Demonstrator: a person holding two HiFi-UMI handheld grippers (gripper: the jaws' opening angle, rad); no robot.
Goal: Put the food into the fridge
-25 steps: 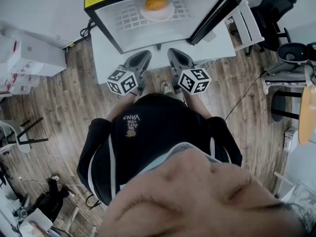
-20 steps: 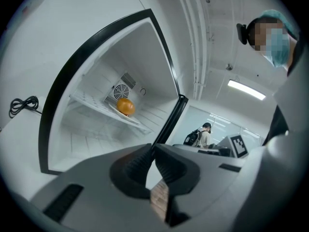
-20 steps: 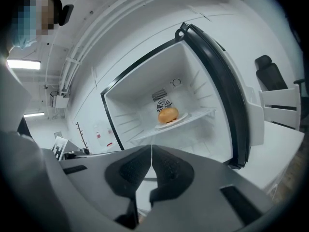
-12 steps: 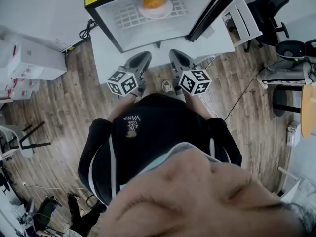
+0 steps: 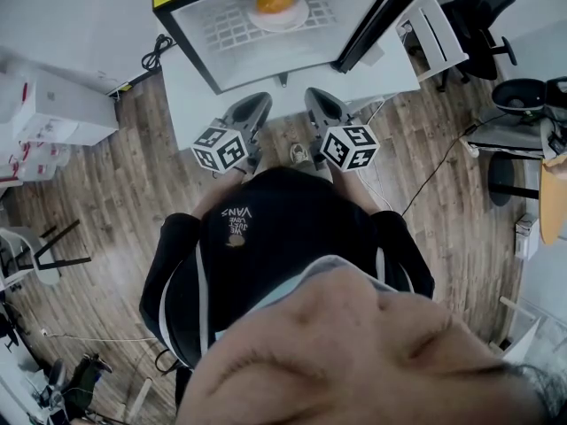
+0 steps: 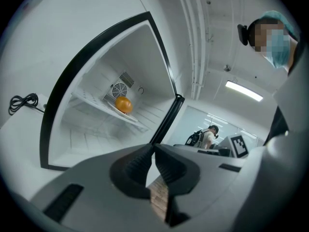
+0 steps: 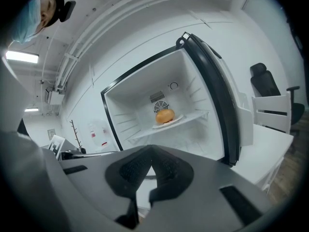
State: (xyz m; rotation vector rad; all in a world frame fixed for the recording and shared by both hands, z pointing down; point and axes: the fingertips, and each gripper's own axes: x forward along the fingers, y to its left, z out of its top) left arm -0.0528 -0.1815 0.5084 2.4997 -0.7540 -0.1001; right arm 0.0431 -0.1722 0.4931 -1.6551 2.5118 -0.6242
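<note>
Orange food [image 5: 275,1] sits plated inside the fridge [image 5: 266,58]; left gripper [image 6: 153,147] and right gripper [image 7: 151,152] jaws are clenched, empty. Risk: door [image 5: 376,25] left open, warming it.

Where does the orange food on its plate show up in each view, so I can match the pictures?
Head view: orange food at top centre.
Left gripper view: orange food left of centre, in the upper half.
Right gripper view: orange food near the centre.
Shared landmark: the open fridge door, right of the food in every view.
</note>
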